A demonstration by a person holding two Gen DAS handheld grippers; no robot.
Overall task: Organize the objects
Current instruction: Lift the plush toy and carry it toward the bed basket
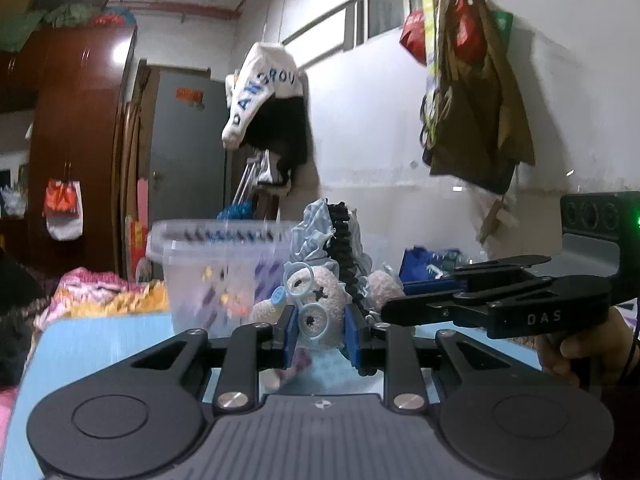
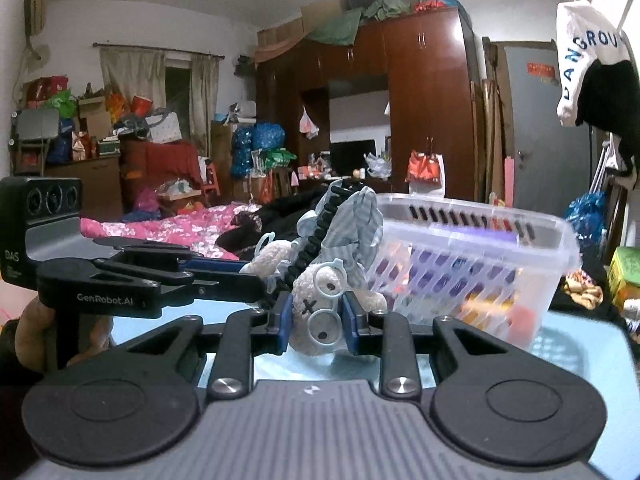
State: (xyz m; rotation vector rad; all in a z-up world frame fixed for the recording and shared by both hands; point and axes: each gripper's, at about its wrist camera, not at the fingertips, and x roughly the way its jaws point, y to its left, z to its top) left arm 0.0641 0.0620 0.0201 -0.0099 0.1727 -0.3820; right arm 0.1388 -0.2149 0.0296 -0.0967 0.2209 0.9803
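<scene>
Basket crowds plush on one side; table elsewhere prob. open.

The fuzzy cream plush bear wears smooth pale-blue plastic glasses and a striped blue cloth ruffle. The slotted storage basket is clear, glossy plastic. The light-blue tabletop looks smooth and matt. The reddish wooden wardrobe gleams with varnish.

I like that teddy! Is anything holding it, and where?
Both grippers, left gripper and right gripper, pinch the teddy bear by its head.
</scene>
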